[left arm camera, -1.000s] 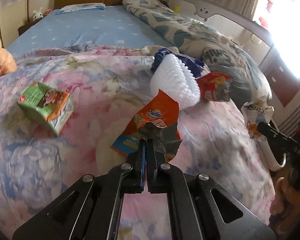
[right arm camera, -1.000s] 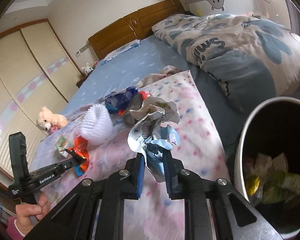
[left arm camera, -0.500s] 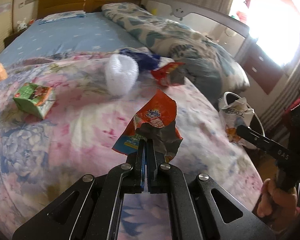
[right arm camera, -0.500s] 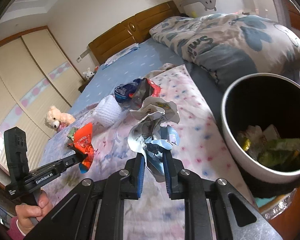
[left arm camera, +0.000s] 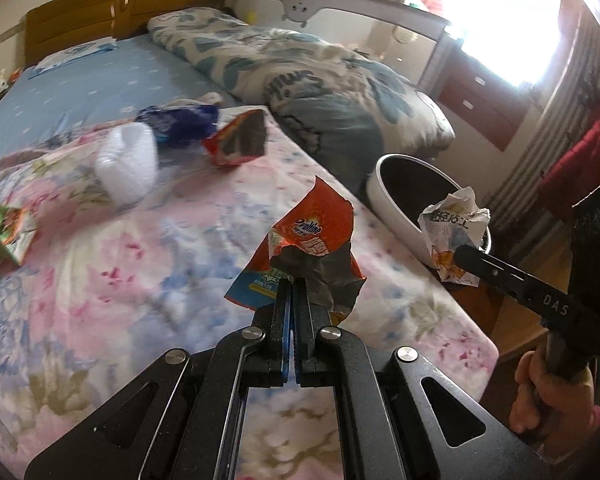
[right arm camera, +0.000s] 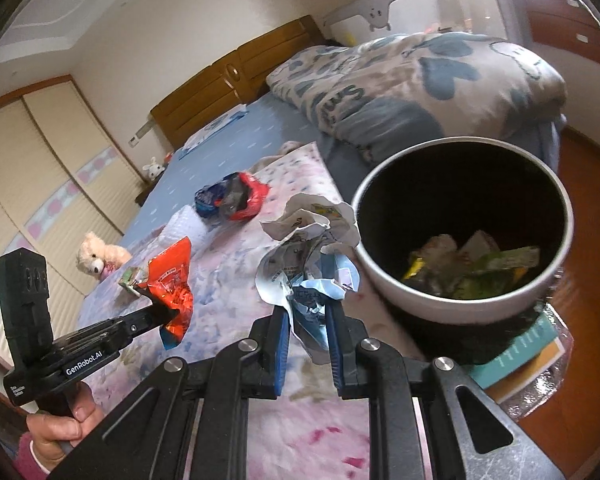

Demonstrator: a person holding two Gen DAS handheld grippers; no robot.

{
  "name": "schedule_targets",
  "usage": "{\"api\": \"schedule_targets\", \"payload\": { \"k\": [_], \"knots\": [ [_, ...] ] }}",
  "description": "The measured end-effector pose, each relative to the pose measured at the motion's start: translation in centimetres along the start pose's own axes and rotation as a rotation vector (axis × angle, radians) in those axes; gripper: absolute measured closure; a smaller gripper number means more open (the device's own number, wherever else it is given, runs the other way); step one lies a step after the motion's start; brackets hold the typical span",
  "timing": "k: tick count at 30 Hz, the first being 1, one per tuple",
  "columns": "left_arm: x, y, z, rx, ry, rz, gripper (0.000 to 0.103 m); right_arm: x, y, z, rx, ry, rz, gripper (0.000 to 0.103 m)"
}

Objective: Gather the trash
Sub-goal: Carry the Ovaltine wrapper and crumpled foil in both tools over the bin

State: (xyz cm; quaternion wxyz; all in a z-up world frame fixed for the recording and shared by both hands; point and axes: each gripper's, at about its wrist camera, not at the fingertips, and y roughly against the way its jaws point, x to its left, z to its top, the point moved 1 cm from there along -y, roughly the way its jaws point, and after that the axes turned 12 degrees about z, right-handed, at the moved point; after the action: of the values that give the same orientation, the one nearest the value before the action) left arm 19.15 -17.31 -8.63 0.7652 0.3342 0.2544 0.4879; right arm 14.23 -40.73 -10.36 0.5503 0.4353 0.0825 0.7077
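Observation:
My left gripper (left arm camera: 293,288) is shut on an orange snack wrapper (left arm camera: 316,236) and holds it above the floral blanket; it shows in the right wrist view (right arm camera: 172,280) too. My right gripper (right arm camera: 307,300) is shut on a crumpled white paper wrapper (right arm camera: 308,240), held just left of the white trash bin (right arm camera: 464,300). The bin holds several scraps. In the left wrist view the paper wrapper (left arm camera: 454,228) hangs at the bin's rim (left arm camera: 388,200).
On the bed lie a white foam net (left arm camera: 128,164), a blue bag (left arm camera: 180,124), a red wrapper (left arm camera: 240,140) and a green carton (left arm camera: 4,232). A rolled duvet (left arm camera: 320,80) lies beyond. The bin stands on books (right arm camera: 520,356). A teddy bear (right arm camera: 98,258) sits at the far left.
Both grippers have swung right toward the bin with their wrappers. The bin now fills more of the right wrist view and has come into the left wrist view.

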Motion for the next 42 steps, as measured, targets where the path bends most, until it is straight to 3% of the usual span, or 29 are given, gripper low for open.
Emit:
{"api": "schedule_targets", "payload": {
  "k": [15, 42],
  "knots": [
    [-6.1, -1.4, 2.1, 0.01, -0.105, -0.047, 0.103, -3.9, 3.5, 0.8, -0.069, -0.058, -0.063, 0.086],
    [-14.5, -5.1, 7.0, 0.016, -0.246, -0.07, 0.103, -9.3, 4.3, 4.4, -0.091, -0.123, -0.112, 0.086]
  ]
}}
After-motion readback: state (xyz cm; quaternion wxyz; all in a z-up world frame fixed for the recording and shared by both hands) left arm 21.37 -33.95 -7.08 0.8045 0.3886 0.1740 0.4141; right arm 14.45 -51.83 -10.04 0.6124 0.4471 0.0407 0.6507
